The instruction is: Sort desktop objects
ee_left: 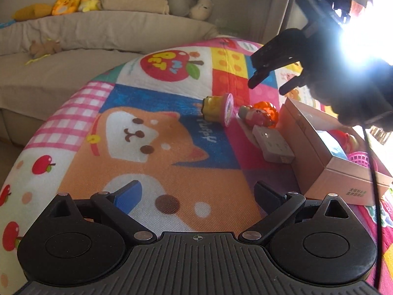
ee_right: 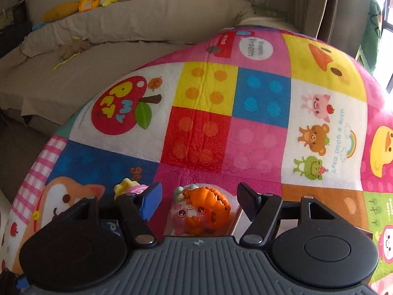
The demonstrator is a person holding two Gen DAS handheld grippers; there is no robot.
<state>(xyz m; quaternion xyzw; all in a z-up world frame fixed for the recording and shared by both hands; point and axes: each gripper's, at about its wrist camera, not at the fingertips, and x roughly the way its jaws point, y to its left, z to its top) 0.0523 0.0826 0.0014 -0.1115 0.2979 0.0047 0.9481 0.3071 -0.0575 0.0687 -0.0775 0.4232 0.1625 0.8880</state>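
An orange and pink toy figure lies on the colourful mat, with a yellow and pink stamp toy on its side just left of it. A white plug adapter rests against an open cardboard box. My right gripper hovers above the two toys. In the right wrist view the toy figure shows between the fingers of my right gripper, which is open, its pads clear of the toy. The stamp toy sits beyond the left finger. My left gripper is open over the dog print, holding nothing.
The box holds a red toy, and a pink basket stands behind it. A beige sofa with plush toys runs along the mat's far side. Strong window glare washes out the upper right.
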